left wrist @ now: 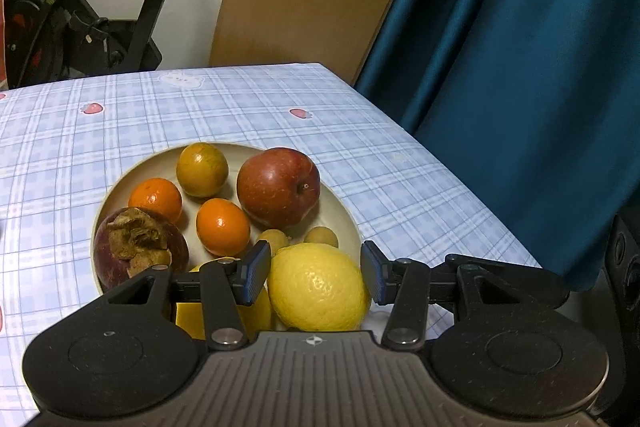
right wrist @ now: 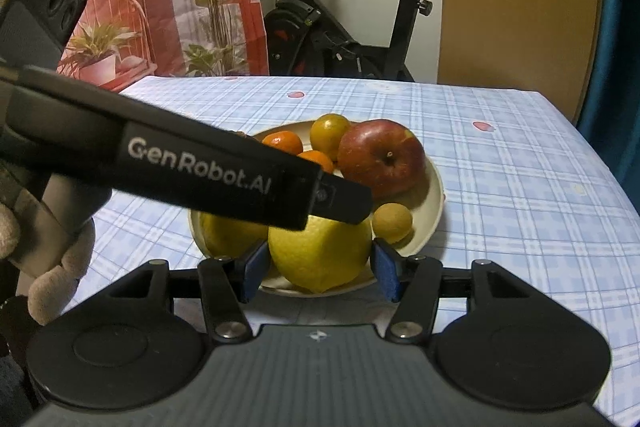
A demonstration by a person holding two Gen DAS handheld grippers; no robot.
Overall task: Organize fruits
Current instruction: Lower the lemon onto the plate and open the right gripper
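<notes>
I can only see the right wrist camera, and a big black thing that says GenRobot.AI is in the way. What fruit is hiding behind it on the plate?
Observer: A dark purple mangosteen with a dried brown cap. It sits at the left edge of the plate.
Operator: I see one little tan ball. Are there more?
Observer: Yes, two. One small tan fruit and a second tan fruit sit side by side behind the big lemon.
Operator: Is that black thing's gripper open?
Observer: Yes. The left gripper is open, with a blue pad on each side of the big lemon.
</notes>
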